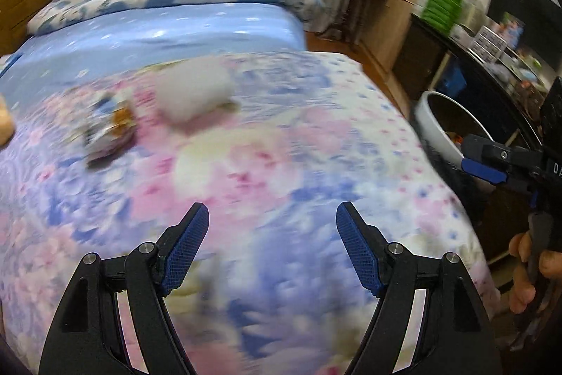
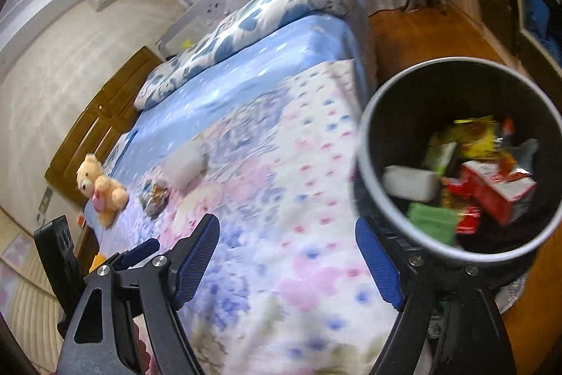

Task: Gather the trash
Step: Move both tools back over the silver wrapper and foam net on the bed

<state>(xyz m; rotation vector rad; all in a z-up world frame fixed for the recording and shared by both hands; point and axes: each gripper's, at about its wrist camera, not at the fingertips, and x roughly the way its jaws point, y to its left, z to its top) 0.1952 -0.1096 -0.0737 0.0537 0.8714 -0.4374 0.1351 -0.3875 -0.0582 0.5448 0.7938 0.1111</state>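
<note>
Wrapper [image 1: 109, 132], tissue [image 1: 191, 94] on quilt [image 1: 281, 164], bin [image 2: 460, 160] beside

Black claw [image 1: 272, 248], blue ribbed pads [image 1: 184, 252]

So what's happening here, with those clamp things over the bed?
A person is clearing trash off the bed with a hand-held gripper in each hand. Both the left gripper and the right gripper are open and empty. The round bin beside the bed already holds wrappers and small boxes. Two pieces still lie on the flowered quilt: a white wad and a crumpled snack wrapper. A teddy bear sits farther along the bed.
</note>
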